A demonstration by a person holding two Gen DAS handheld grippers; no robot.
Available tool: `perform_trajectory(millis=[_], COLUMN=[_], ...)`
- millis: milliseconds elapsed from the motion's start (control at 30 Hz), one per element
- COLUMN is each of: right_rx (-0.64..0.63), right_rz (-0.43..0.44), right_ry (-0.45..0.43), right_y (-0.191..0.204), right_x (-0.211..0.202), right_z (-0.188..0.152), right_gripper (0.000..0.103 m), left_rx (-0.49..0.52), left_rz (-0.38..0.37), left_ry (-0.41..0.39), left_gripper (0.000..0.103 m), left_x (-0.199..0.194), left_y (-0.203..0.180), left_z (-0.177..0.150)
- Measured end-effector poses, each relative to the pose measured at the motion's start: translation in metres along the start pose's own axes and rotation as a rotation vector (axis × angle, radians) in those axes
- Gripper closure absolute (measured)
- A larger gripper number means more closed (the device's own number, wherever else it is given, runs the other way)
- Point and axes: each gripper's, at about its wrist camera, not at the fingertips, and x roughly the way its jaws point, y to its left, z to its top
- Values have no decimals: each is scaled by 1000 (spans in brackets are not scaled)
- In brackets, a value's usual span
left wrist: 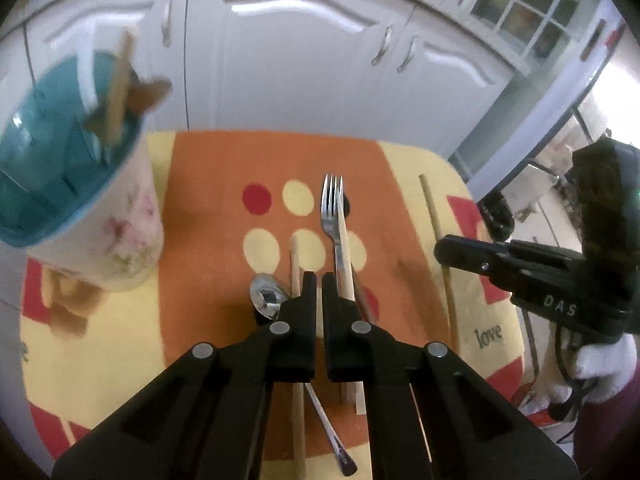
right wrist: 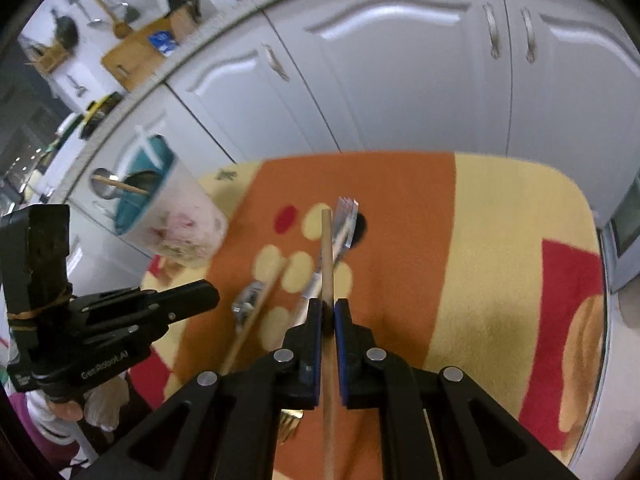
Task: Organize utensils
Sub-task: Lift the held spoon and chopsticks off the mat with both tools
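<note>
A floral utensil holder (left wrist: 100, 216) with a teal inside stands at the mat's left and holds wooden utensils; it also shows in the right wrist view (right wrist: 176, 220). On the mat lie a metal fork (left wrist: 332, 208), a metal spoon (left wrist: 266, 296) and wooden chopsticks (left wrist: 297, 276). My left gripper (left wrist: 318, 280) is shut and empty above the spoon and chopsticks. My right gripper (right wrist: 329, 308) is shut on a wooden chopstick (right wrist: 327, 256) held above the fork (right wrist: 344, 224). It shows in the left wrist view (left wrist: 444, 252), with the chopstick (left wrist: 436, 224) through it.
An orange, yellow and red mat (left wrist: 224, 184) covers the small table. White cabinet doors (left wrist: 304, 64) stand just behind the table. A kitchen counter with a wooden board (right wrist: 136, 52) lies at the far left.
</note>
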Motion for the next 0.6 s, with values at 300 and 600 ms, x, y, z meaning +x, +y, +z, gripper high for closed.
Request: perform_trajectory(millis=[300,600], right_rx=[-16,3], right_rz=[-38,-27], right_ry=[27,59], right_y=[4,-10], right_x=[6,20], right_z=[-7,-9], right_gripper=[97,97], left_rx=[39,117], left_rz=[80,149], left_ry=[100,185], left_gripper=[82,82], left_x=[44,93], left_y=[-6,-15], left_z=[1,13])
